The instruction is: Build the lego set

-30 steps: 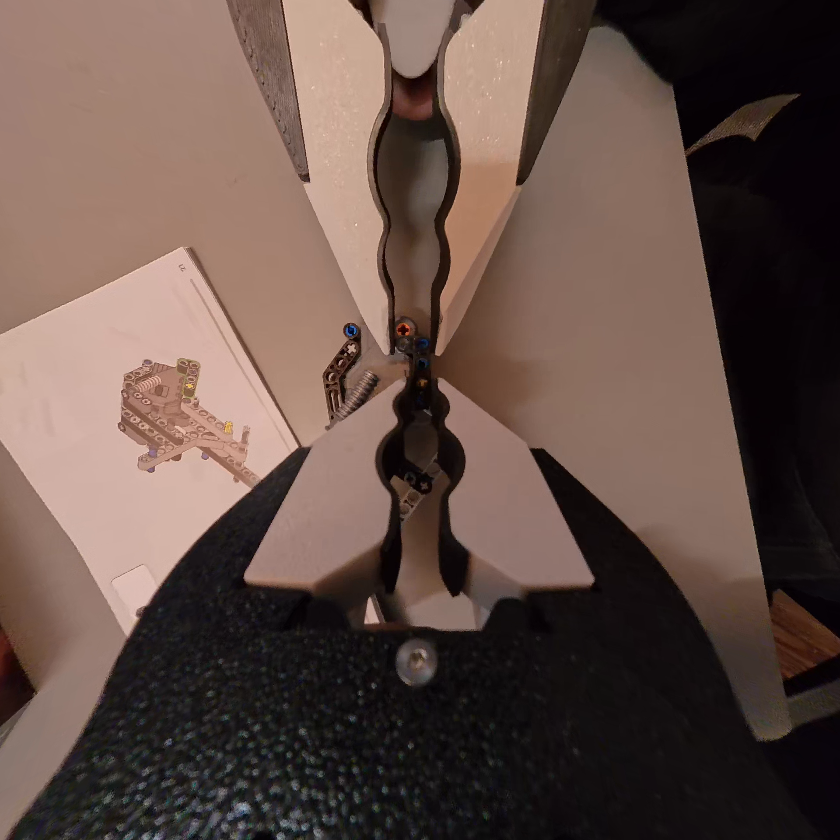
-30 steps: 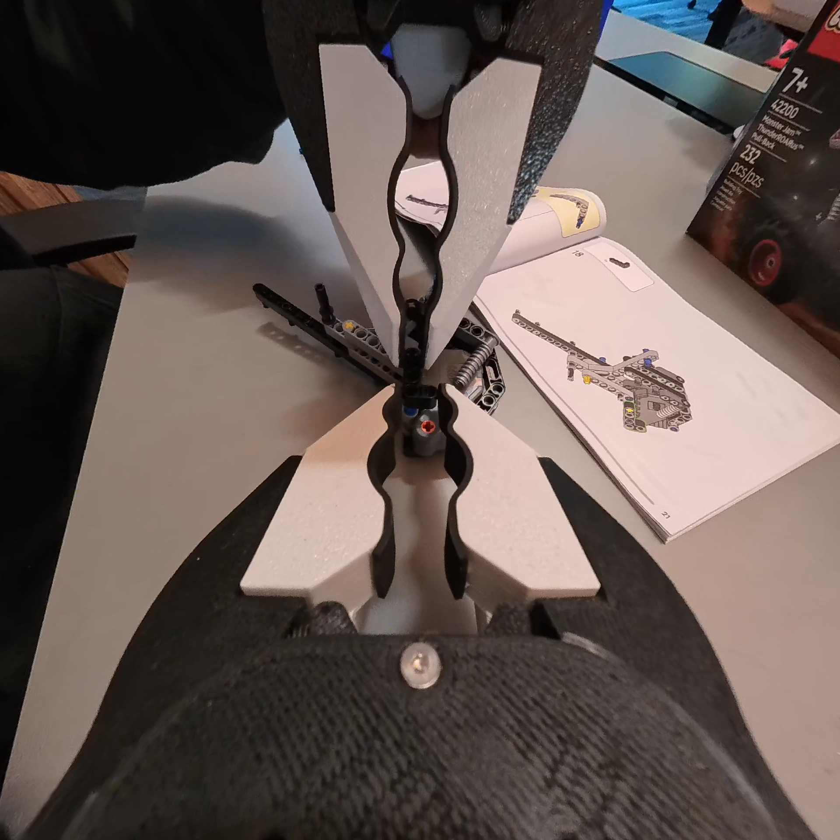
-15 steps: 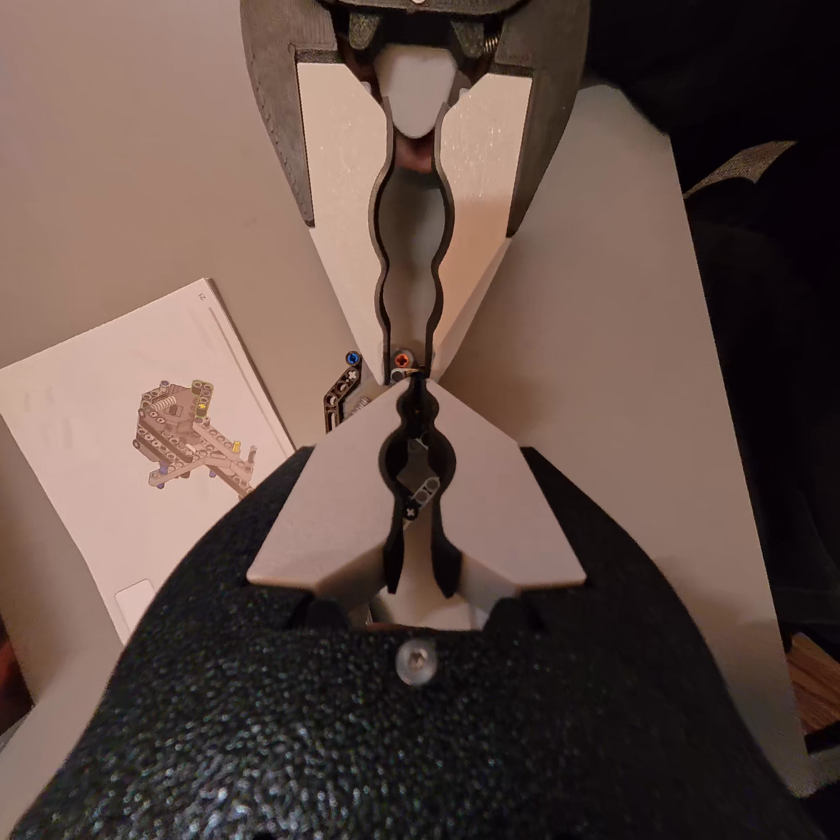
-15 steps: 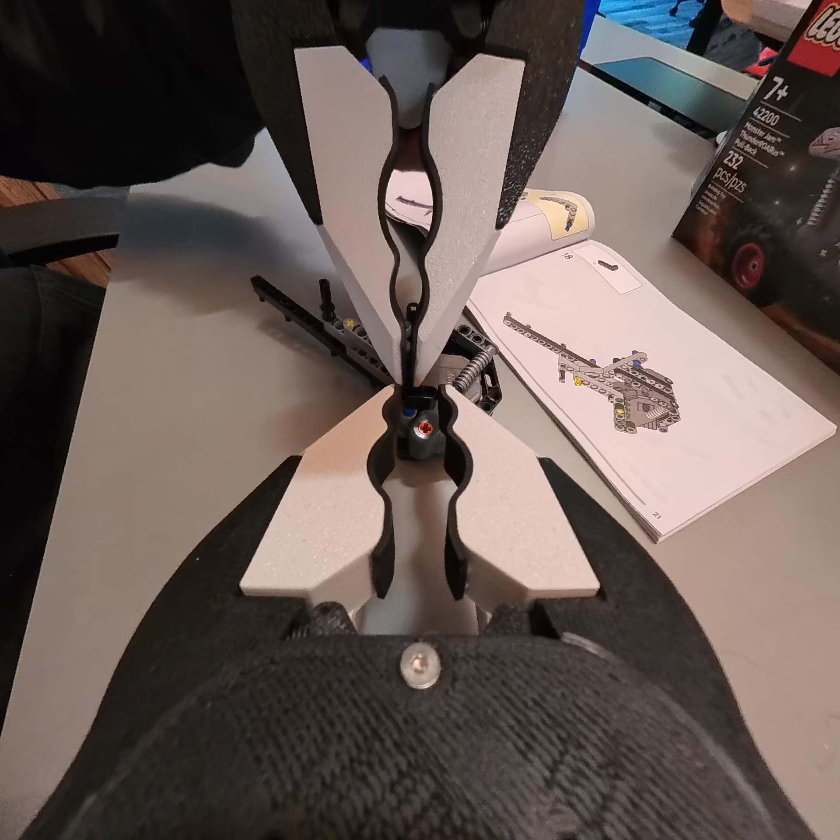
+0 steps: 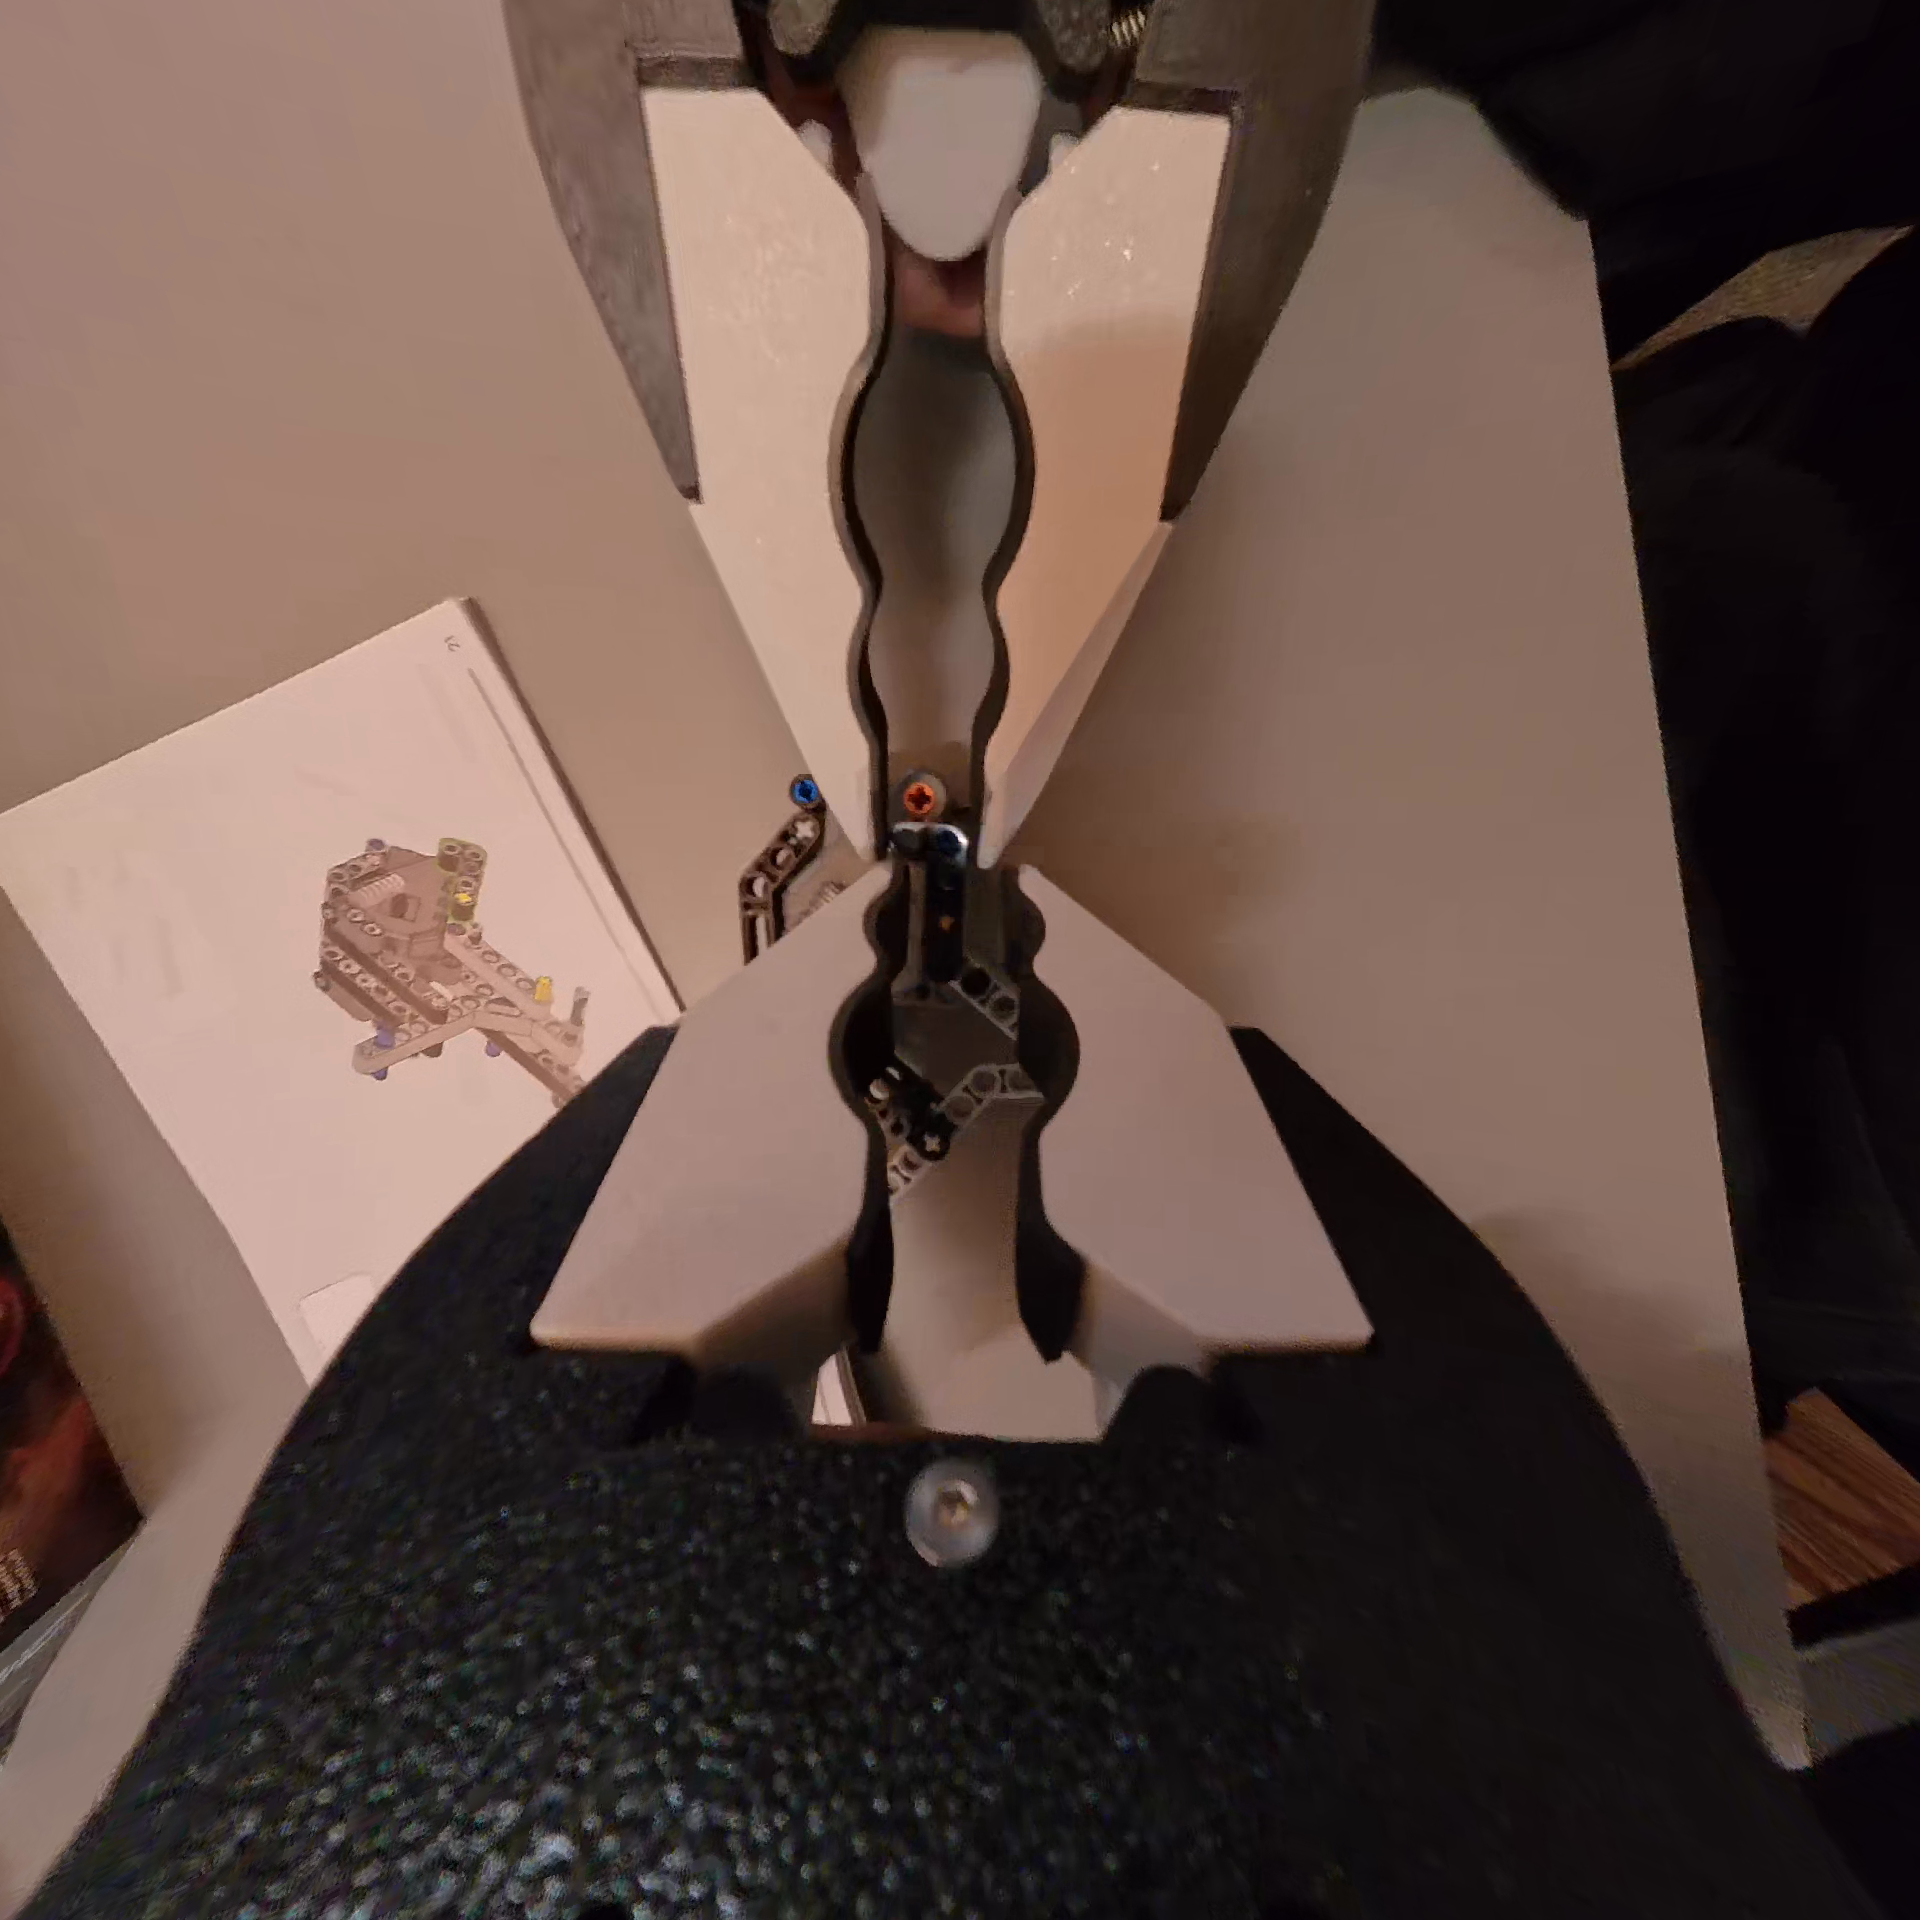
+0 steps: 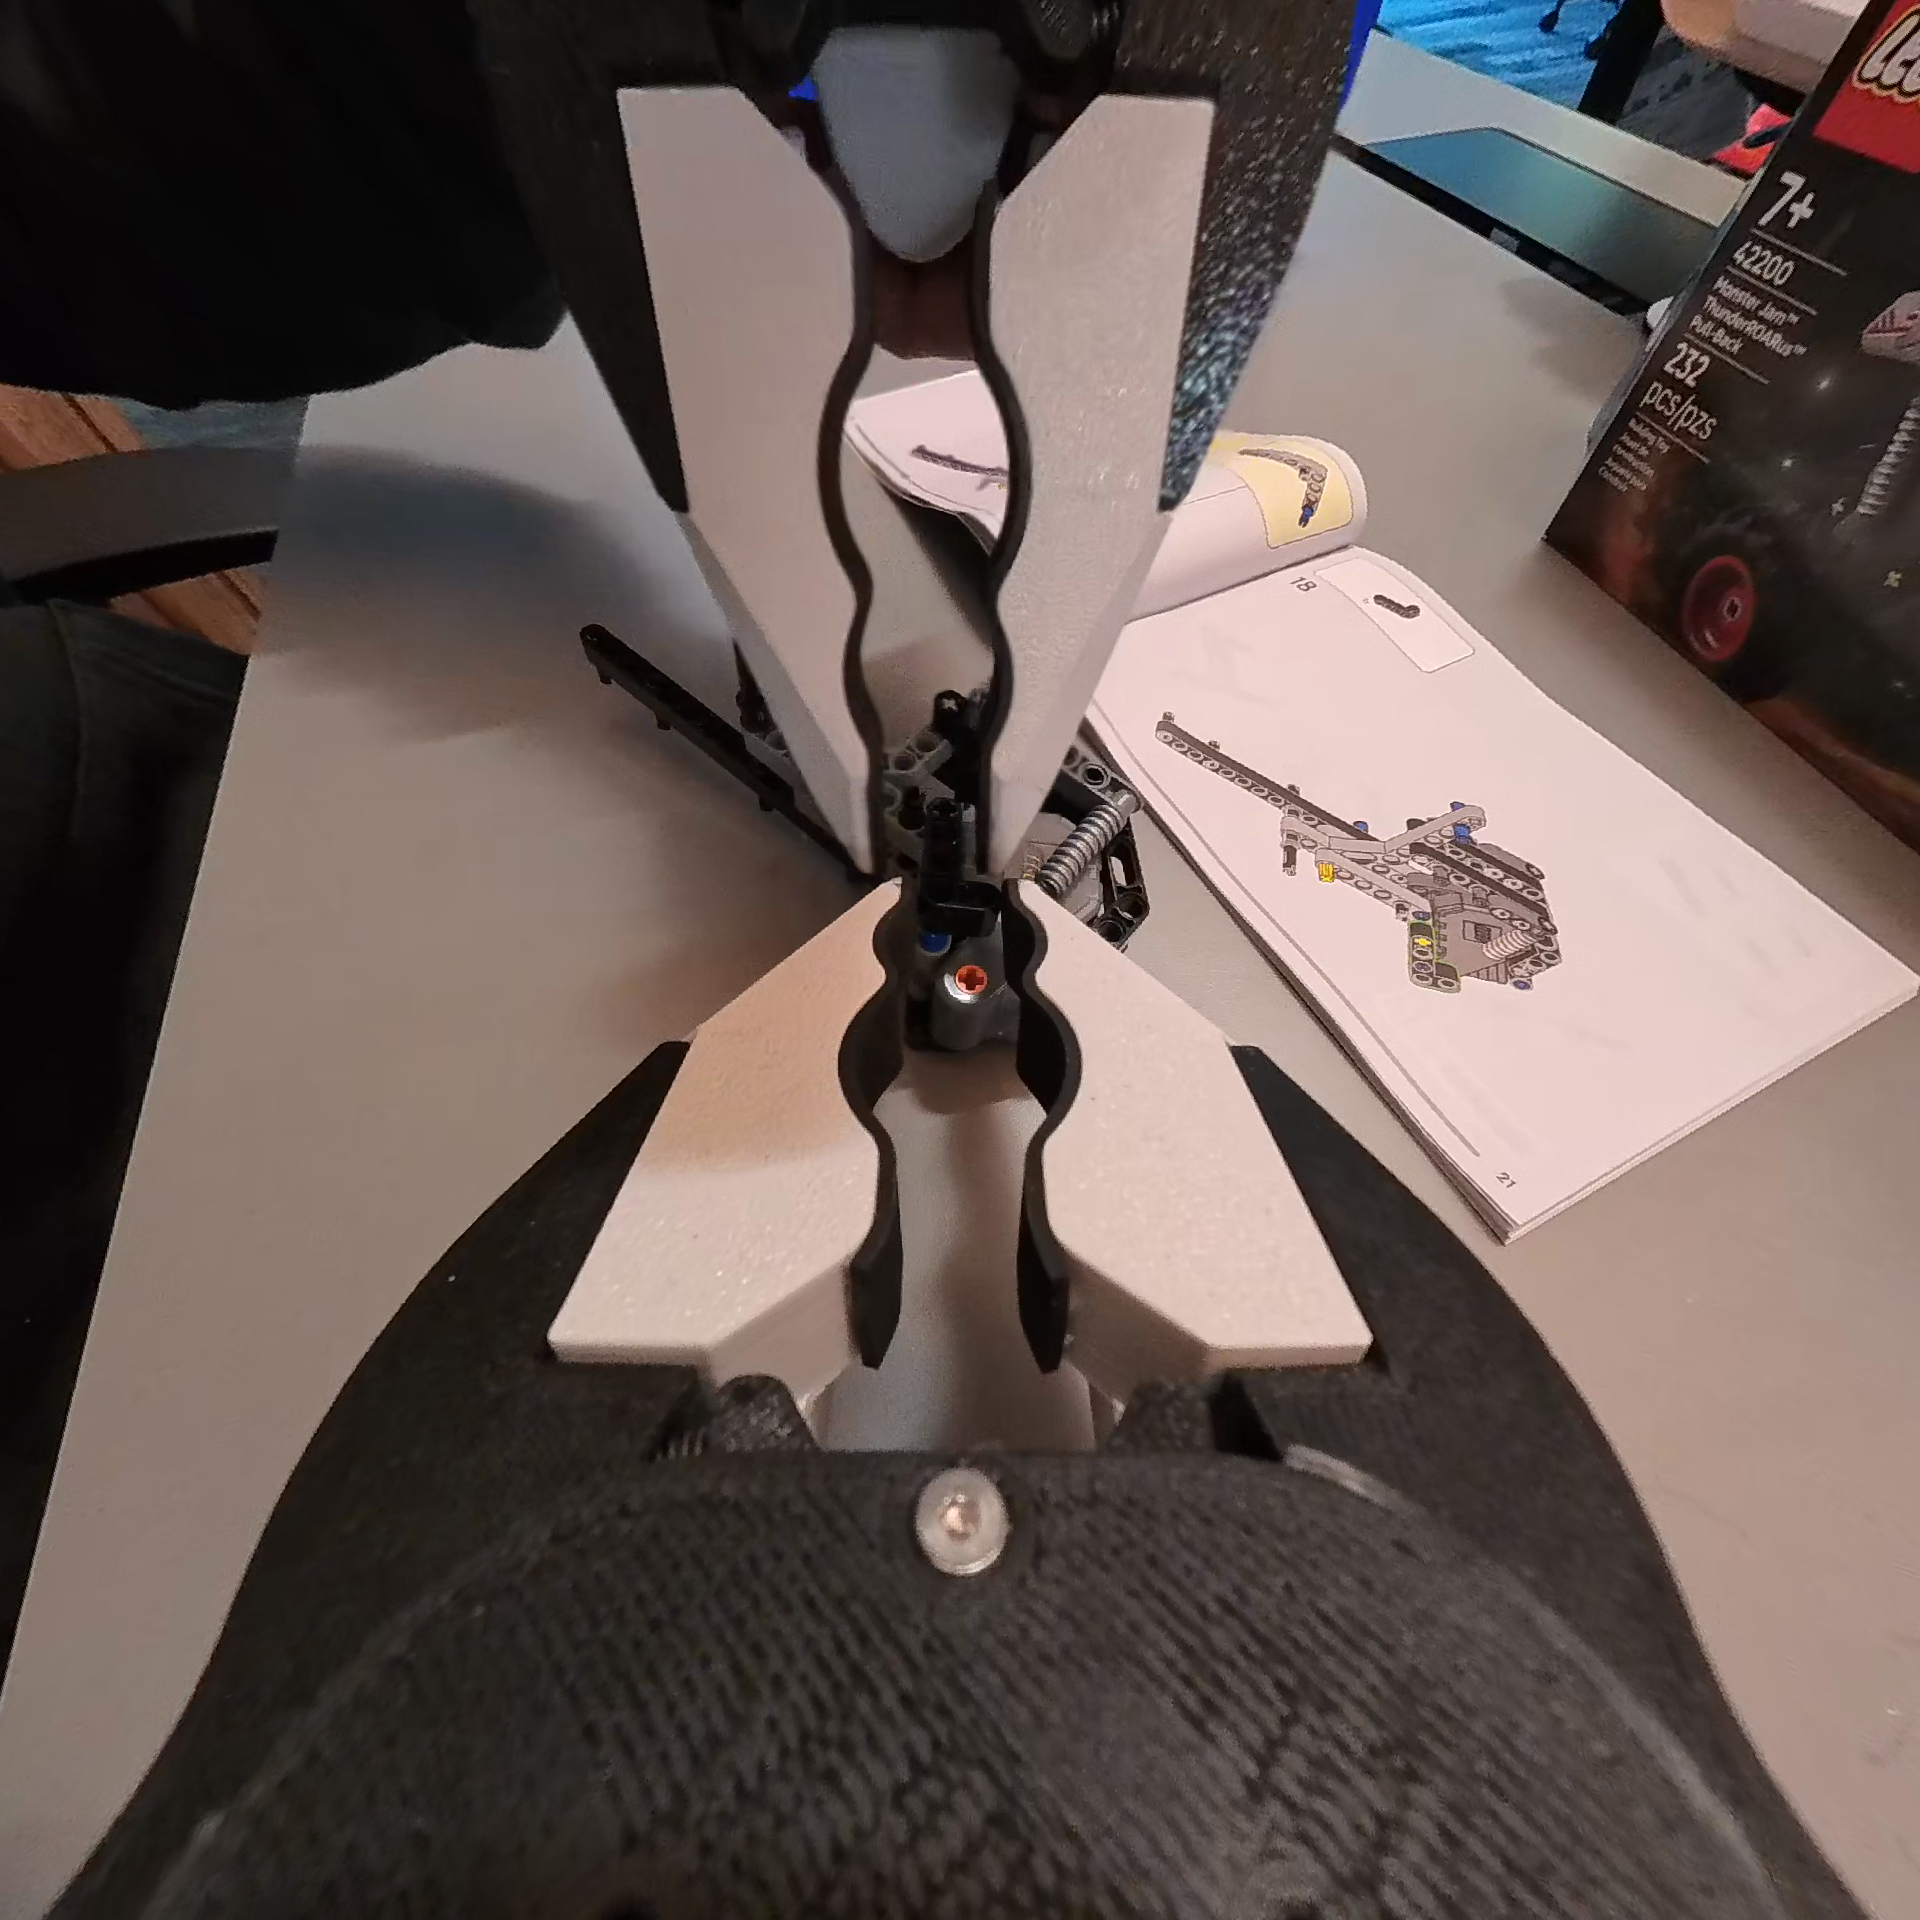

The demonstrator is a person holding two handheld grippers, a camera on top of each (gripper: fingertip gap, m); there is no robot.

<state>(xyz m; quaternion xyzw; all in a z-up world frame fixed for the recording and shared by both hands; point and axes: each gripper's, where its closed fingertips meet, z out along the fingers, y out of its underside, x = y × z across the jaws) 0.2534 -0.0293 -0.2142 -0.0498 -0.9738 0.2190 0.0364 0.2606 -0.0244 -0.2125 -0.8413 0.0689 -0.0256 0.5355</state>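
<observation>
My left tongs (image 5: 940,883) and right tongs (image 6: 940,894) meet tip to tip, both clamped on the grey-and-black Lego chassis (image 6: 961,997) on the counter (image 6: 416,1039), apparently seating a black pin (image 6: 945,831); next needs a straight, steady push.

Since half a second ago we see the left gripper (image 5: 940,883) part its fingers slightly around the lego assembly (image 5: 940,997); more beams show between them. The instruction booklet (image 5: 312,935) shifts a little.
</observation>
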